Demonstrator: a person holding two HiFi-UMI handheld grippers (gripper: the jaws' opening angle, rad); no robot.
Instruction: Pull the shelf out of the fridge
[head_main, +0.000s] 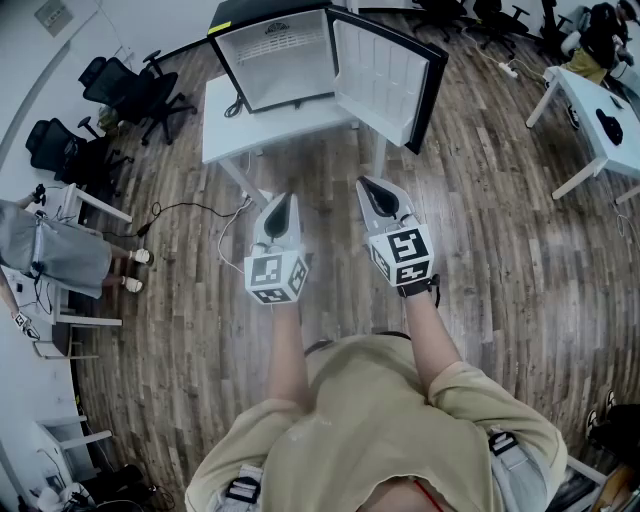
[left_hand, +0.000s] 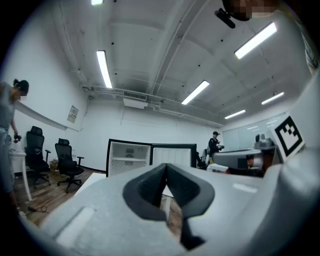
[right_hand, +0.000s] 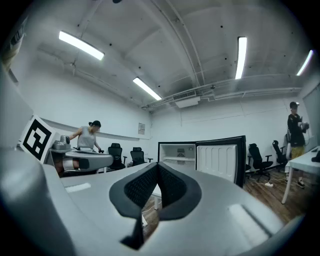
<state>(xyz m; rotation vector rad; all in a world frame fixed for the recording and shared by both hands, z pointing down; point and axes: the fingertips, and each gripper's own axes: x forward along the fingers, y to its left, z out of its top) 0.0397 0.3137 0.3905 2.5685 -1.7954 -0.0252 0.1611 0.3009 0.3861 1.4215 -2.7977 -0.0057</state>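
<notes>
Well ahead of left gripper (head_main: 283, 200) and right gripper (head_main: 369, 185), both closed, sits the shelf (left_hand: 128, 159).

The left gripper (left_hand: 166, 172) has its jaws together, empty. Beyond the tips, at eleven o'clock, the fridge (left_hand: 129, 150) stands open, a shelf (left_hand: 127, 159) across it. Office chairs (left_hand: 66, 161) sit at nine o'clock.

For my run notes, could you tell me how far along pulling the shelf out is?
Done: the fridge door stands open. In hand: nothing; left gripper and right gripper are both shut, empty, short of the fridge. Left: the shelf sits inside, so reaching, gripping and pulling it out remain.
</notes>
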